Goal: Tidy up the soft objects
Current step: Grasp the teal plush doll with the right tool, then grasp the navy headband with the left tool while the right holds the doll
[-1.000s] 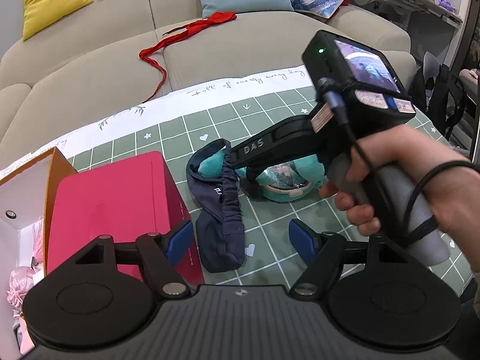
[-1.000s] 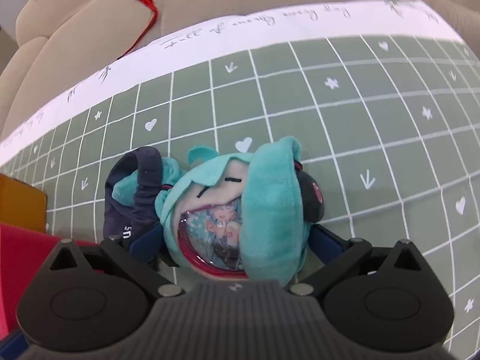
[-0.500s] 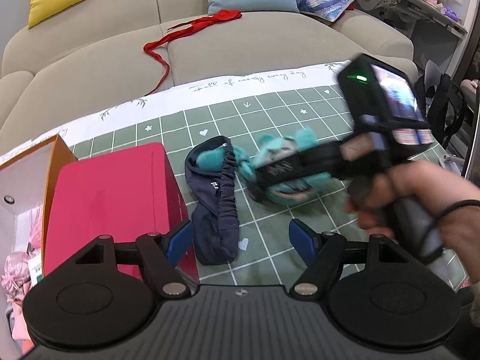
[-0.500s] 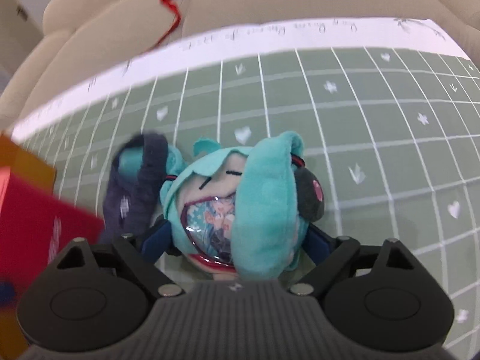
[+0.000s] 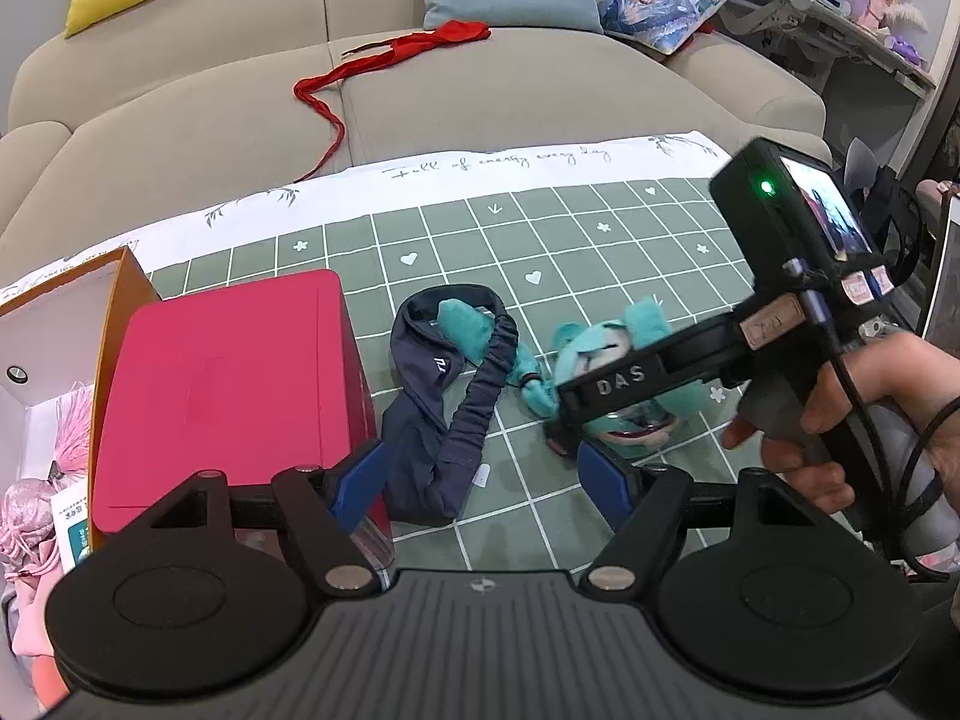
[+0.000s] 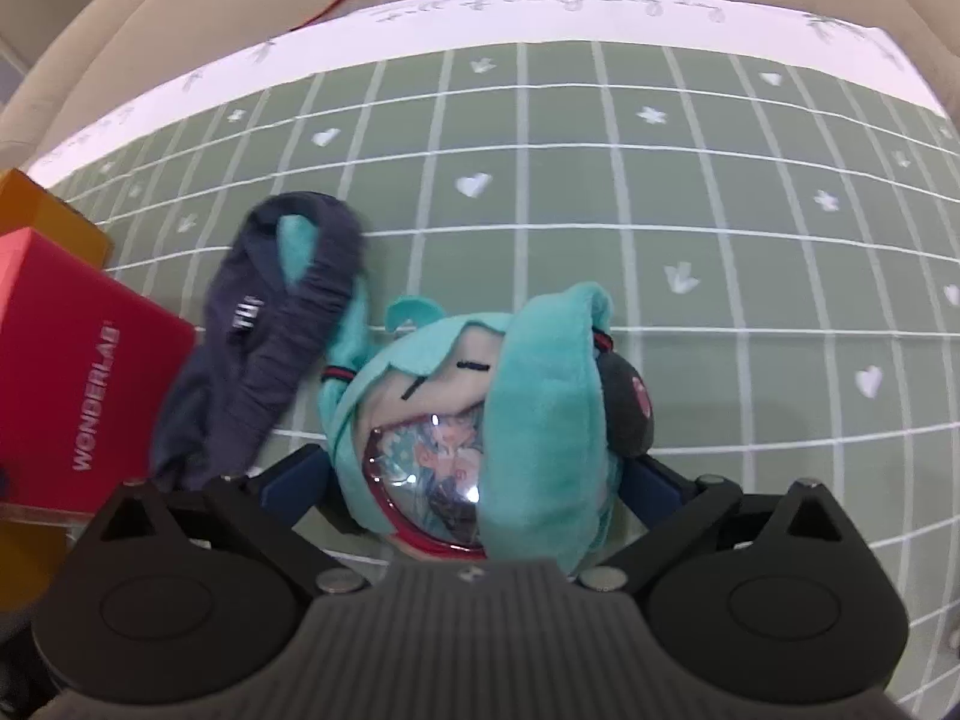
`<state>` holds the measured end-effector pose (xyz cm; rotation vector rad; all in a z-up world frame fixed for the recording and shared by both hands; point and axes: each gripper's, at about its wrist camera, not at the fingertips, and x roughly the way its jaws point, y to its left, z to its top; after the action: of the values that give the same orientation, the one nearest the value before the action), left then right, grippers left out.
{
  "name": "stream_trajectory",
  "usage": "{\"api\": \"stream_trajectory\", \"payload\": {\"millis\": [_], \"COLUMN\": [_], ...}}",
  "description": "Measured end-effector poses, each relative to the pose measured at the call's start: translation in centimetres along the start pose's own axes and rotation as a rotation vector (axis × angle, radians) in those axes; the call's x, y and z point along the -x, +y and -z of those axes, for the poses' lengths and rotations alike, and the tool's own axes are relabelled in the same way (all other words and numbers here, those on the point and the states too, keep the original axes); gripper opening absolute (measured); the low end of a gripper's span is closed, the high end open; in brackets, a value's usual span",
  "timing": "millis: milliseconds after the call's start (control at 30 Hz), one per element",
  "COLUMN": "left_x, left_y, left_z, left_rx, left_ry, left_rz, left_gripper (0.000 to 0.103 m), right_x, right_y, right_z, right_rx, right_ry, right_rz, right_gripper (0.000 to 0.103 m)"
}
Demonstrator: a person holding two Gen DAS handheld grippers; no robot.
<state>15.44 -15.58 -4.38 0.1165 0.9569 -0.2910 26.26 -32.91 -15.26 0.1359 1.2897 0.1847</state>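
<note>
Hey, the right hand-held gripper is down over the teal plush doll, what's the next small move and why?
Probably close the right hand-held gripper on the teal plush doll. Its jaws are opening, wide either side of the doll's head, and the pads do not seem to press it yet. One pigtail is threaded through the navy headband, so lift slowly afterwards.

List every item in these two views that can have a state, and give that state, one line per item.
Left gripper: open, empty, above the mat.
Right gripper: jaws opening, straddling the plush doll.
Plush doll: lying on the mat, one pigtail threaded through the headband.
Navy headband: lying looped, beside the red box.
Red box: closed.
Orange box: open, pink items inside.
Red ribbon: sprawled on the sofa.
</note>
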Motion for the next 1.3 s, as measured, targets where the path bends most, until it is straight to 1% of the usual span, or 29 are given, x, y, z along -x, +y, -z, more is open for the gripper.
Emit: {"api": "stream_trajectory", "payload": {"millis": [67, 133, 333, 400, 467, 567, 633, 700, 800, 867, 933, 1067, 1100, 1200, 1267, 1300], "left_x": [-0.1, -0.2, -0.3, -0.3, -0.3, -0.3, -0.3, -0.4, -0.7, -1.0, -1.4, -3.3, -4.1, -7.3, -9.2, -10.2], "left_y": [0.3, 0.5, 0.8, 0.8, 0.6, 0.5, 0.5, 0.3, -0.1, -0.4, -0.7, -2.0, -2.3, -3.9, -4.5, -4.6], "left_z": [0.1, 0.2, 0.3, 0.3, 0.4, 0.4, 0.4, 0.3, 0.1, 0.1, -0.1, -0.6, -0.8, -1.3, -1.5, -1.6], "left_rx": [0.008, 0.019, 0.025, 0.023, 0.015, 0.013, 0.015, 0.014, 0.001, -0.022, -0.053, -0.128, -0.146, -0.250, -0.292, -0.300], "left_ry": [0.005, 0.014, 0.014, 0.012, 0.015, 0.018, 0.019, 0.025, 0.043, 0.048, 0.056, 0.074, 0.090, 0.157, 0.196, 0.214], "left_rz": [0.011, 0.021, 0.033, 0.030, 0.024, 0.022, 0.019, 0.017, 0.021, 0.023, 0.022, 0.072, 0.068, -0.007, -0.044, -0.065], "left_gripper": [0.085, 0.085, 0.085, 0.085, 0.085, 0.085, 0.085, 0.085, 0.085, 0.085, 0.085, 0.086, 0.086, 0.086, 0.086, 0.082], "right_x": [0.0, 0.0, 0.6, 0.2, -0.5, -1.1, -1.1, -1.4, -1.1, -0.9, -0.6, 0.0, 0.1, 0.2, 0.2, 0.1], "right_y": [0.2, 0.2, -1.6, -1.0, 0.3, 1.6, 2.7, 3.1, 2.4, 1.7, 0.8, -1.2, -1.4, -2.0, -2.0, -2.0], "right_z": [0.1, 0.0, -0.6, -0.8, -1.1, -0.9, -0.4, 0.3, 0.8, 1.0, 1.2, 1.5, 1.6, 1.9, 2.0, 2.0], "right_rx": [-0.030, -0.058, -0.174, -0.181, -0.162, -0.151, -0.095, -0.055, -0.030, -0.002, -0.002, -0.021, -0.022, -0.016, -0.015, -0.016], "right_ry": [0.002, -0.002, 0.018, 0.032, 0.031, 0.012, -0.020, -0.066, -0.088, -0.089, -0.083, -0.082, -0.083, -0.090, -0.098, -0.099], "right_rz": [-0.023, -0.021, -0.086, -0.063, -0.008, 0.072, 0.117, 0.129, 0.104, 0.092, 0.088, 0.079, 0.079, 0.074, 0.069, 0.066], "right_gripper": [0.100, 0.100, 0.100, 0.100, 0.101, 0.101, 0.101, 0.101, 0.100, 0.100, 0.098, 0.097, 0.097, 0.097, 0.097, 0.097]}}
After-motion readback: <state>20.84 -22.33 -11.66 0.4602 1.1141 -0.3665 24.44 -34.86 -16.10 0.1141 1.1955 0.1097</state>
